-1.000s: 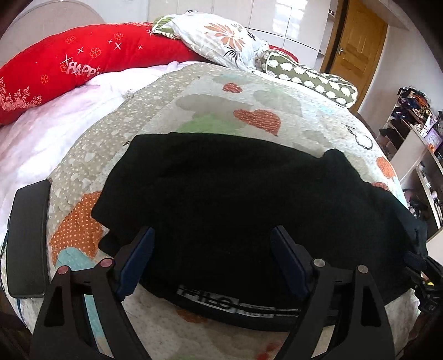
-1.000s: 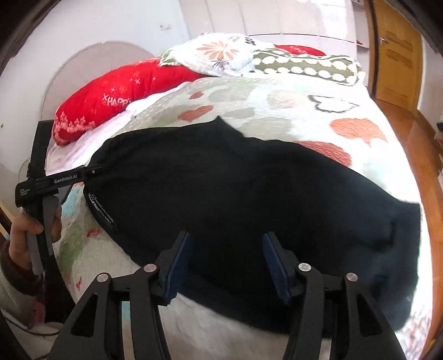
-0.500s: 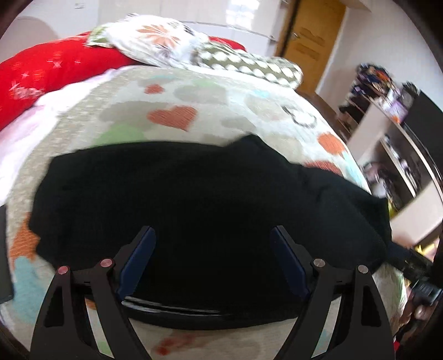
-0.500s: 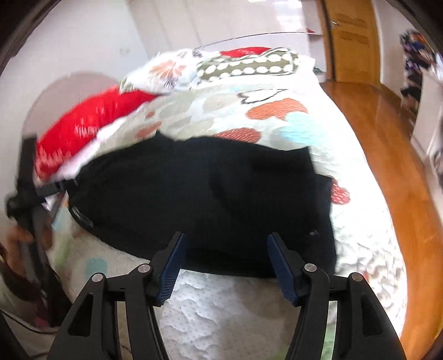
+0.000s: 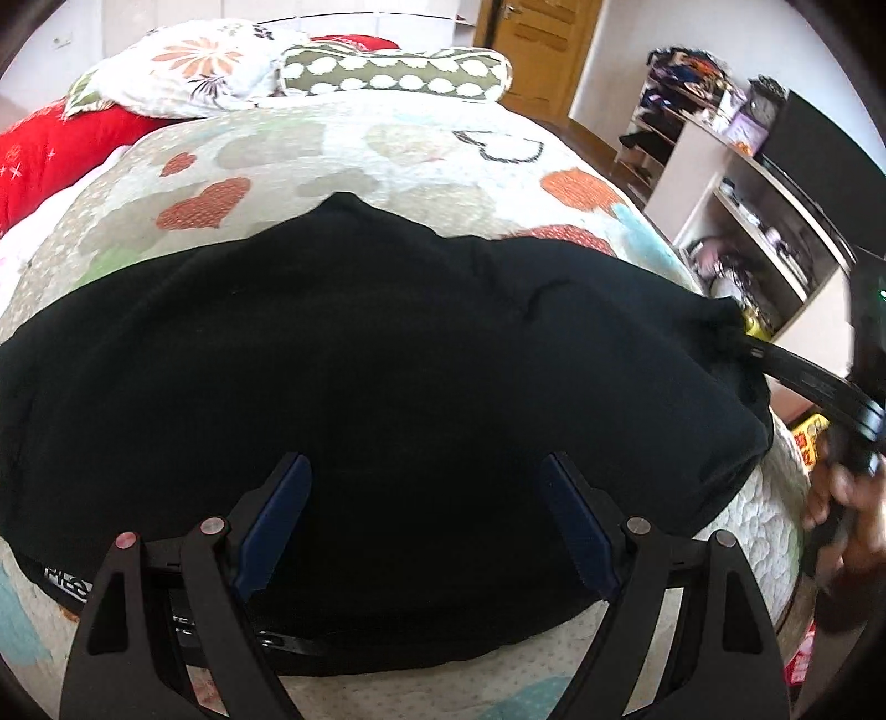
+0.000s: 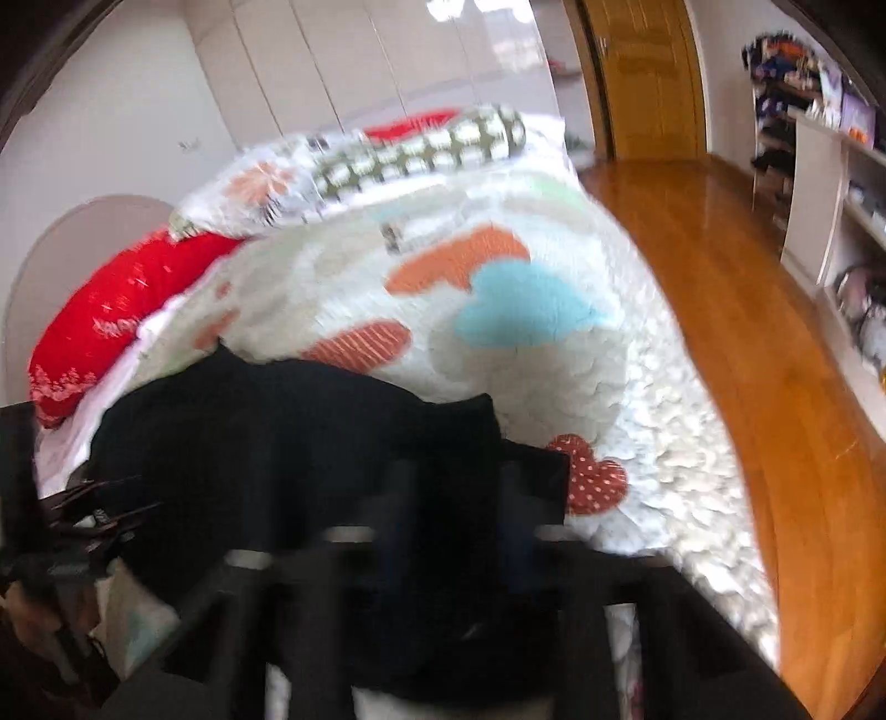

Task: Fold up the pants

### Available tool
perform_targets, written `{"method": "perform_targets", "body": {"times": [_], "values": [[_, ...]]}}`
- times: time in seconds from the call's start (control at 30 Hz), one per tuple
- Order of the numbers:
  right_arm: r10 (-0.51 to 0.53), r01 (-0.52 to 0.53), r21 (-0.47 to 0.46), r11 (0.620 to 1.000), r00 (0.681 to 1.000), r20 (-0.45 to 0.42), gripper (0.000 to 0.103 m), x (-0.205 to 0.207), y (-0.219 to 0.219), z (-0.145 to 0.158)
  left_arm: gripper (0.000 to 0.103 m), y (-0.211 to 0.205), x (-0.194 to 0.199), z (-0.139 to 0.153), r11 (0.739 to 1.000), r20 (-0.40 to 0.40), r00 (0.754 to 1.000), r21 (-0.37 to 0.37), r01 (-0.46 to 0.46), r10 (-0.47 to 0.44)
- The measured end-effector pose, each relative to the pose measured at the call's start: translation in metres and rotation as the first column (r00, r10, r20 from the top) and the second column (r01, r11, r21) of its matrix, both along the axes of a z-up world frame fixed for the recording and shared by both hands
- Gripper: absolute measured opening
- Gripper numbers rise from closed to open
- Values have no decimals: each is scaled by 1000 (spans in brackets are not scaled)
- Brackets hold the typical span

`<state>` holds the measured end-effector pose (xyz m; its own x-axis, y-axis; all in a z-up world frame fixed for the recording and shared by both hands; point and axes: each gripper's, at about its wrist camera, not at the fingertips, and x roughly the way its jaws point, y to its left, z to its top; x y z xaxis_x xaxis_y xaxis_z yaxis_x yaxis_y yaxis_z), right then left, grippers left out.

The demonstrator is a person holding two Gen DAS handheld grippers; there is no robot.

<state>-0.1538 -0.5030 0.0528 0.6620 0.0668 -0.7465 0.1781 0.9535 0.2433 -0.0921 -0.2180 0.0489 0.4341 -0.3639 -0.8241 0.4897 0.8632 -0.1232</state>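
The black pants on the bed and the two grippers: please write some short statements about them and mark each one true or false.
1. The black pants lie on a quilt printed with hearts. True.
2. The left gripper is shut on the waistband. False: its blue pads stand wide apart above the fabric and pinch nothing.
3. The right gripper has its jaws close together at the leg end of the pants; they have just been closing. True, though the picture is blurred.
4. The red pillow lies on top of the pants. False: it is at the head of the bed, apart from them.
5. The wooden door stands behind the bed. True.
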Motion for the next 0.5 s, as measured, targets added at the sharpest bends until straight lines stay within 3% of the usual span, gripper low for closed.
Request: {"method": "perform_targets", "body": {"times": [0.1, 0.2, 0.3, 0.37, 0.47, 0.5], "values": [[12, -14, 64, 998, 1000, 24, 7, -8, -5, 6, 85, 2, -4, 5, 1000, -26, 999, -10, 25, -25], [-1, -3, 64, 998, 998, 62, 7, -26, -12, 24, 85, 5, -4, 10, 998, -37, 998, -34, 46, -47], [-58, 58, 0, 998, 998, 14, 4, -17, -24, 16, 85, -3, 0, 7, 999, -39, 998, -26, 47, -48], [-61, 62, 25, 998, 998, -20, 5, -6, -29, 1, 85, -7, 0, 5, 999, -47, 998, -21, 46, -47], [-81, 80, 53, 995, 997, 17, 15, -16, -31, 4, 85, -9, -7, 8, 997, -33, 997, -18, 71, -71], [-83, 82, 58, 995, 996, 30, 28, -21, -32, 8, 85, -9, -7, 9, 997, -30, 997, -14, 75, -75]]}}
